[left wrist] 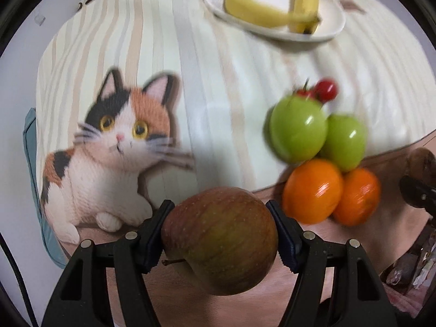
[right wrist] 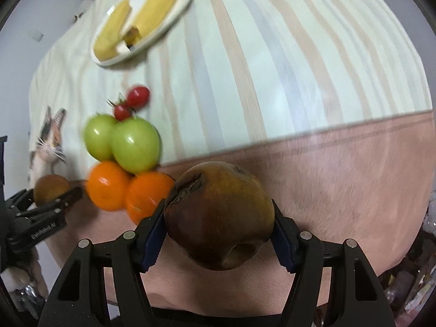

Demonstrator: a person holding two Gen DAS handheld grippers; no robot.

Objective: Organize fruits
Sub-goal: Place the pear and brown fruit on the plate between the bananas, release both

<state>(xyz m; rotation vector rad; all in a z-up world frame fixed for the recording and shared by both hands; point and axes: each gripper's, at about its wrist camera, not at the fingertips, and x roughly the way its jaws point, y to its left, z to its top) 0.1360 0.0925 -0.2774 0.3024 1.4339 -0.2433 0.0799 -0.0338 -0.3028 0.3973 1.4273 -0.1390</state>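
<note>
My left apple: My left gripper [left wrist: 220, 238] is clamped on a red-brown apple [left wrist: 219, 241]. Both pads press its sides. I hold it in the air above the brown front strip of the cloth [left wrist: 169, 41].

My right apple: My right gripper [right wrist: 219, 235] is squeezed tight on a darker brown apple [right wrist: 219, 215]. It has a wrinkly, bruised spot near the top. It hangs over the brown front strip too.

Oranges: Two oranges [left wrist: 313, 190] sit side by side on the brown strip near the front edge of the cloth. They touch each other.

Green apples: Two green apples [left wrist: 298, 129] sit just behind the oranges and touch them.

Small red fruits: Two small red fruits [left wrist: 325, 88] sit behind the green apples. They could be cherries or little tomatoes; I cannot tell.

Bananas: Two bananas [left wrist: 272, 2] lie on a white plate [left wrist: 333, 24] at the far side of the cloth.

Cat picture: A cat picture [left wrist: 117, 147] is on the left part of the cloth. No fruit is on it.

Done: I think the fruits on the cloth are sorted, since they sit in pairs of the same kind.

Left to do: I think the two brown apples need a spot together. Maybe in front of the oranges.
</note>
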